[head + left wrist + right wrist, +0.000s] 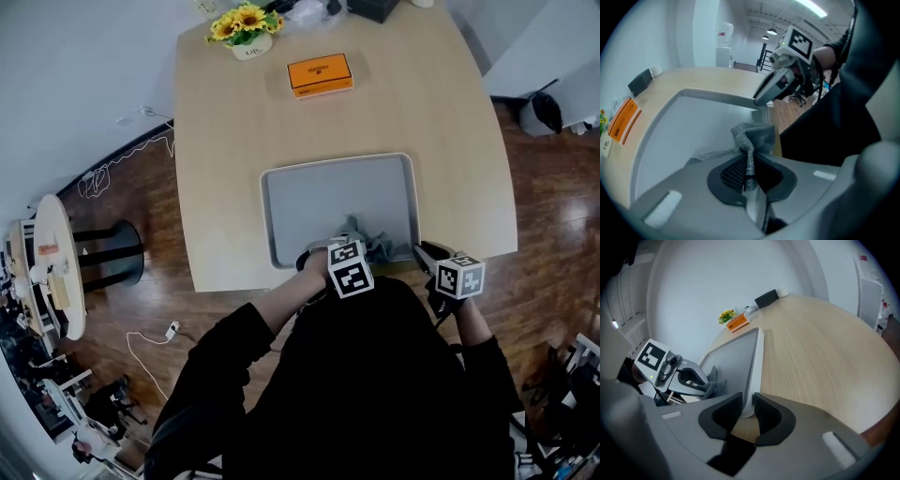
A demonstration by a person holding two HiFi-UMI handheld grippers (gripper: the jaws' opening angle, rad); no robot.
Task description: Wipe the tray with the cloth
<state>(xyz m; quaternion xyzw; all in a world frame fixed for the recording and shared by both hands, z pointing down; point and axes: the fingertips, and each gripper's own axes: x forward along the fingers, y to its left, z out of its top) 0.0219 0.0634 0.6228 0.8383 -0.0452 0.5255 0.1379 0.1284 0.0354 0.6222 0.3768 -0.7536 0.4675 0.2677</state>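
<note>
Grey cloth (pixel 757 136) sits bunched on the near part of the tray (pixel 309 192), pinched in the left gripper (pixel 749 165), whose jaws are clenched tight on a fold of it; just to its right, the right gripper (pixel 747 405) clamps the rim at the tray's near right corner between its pads; the tray, pale grey and shallow, lies flat on the light wooden table (pixel 412 112), close to its near edge; beyond it lies an orange box (pixel 320 74); farthest, a pot of sunflowers (pixel 246 23) stands by the table's far edge.
</note>
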